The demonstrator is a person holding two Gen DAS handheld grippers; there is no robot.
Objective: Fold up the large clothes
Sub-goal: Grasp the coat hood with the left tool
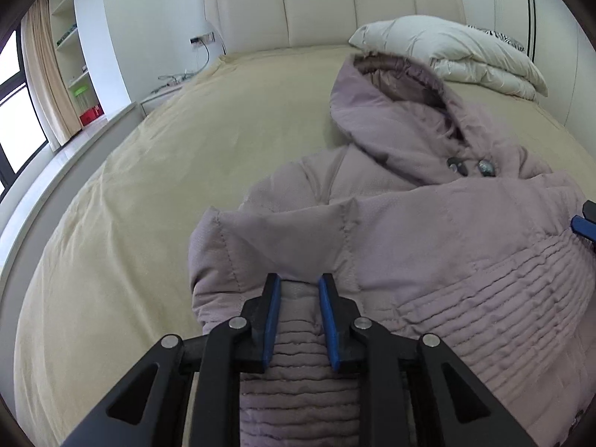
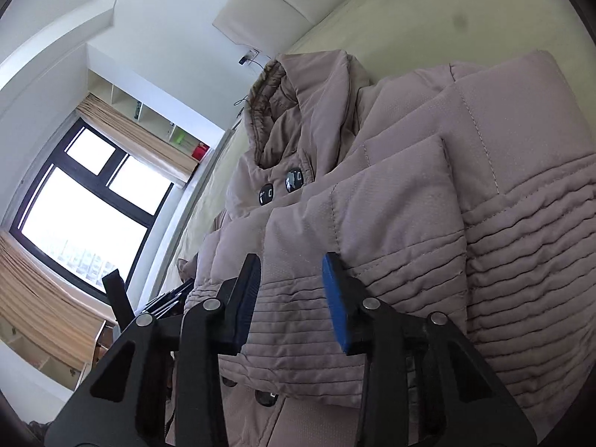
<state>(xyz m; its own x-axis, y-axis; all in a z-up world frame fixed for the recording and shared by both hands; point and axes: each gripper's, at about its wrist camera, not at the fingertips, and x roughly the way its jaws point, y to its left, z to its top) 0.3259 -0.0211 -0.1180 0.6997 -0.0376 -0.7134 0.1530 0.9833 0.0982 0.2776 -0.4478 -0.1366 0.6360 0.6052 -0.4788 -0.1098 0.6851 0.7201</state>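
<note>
Midway through folding: our left gripper (image 1: 300, 290) and right gripper (image 2: 292, 279) each pinch the padded coat (image 1: 428, 231) near the bed's (image 1: 223, 119) foot edge; hood (image 1: 391, 111) still unfolded.

My right gripper (image 2: 292, 290) clamps a ribbed fold of the mauve padded jacket (image 2: 409, 186), hood (image 2: 298, 85) and two dark buttons (image 2: 279, 186) beyond, lying on the beige bed (image 2: 465, 11).
</note>
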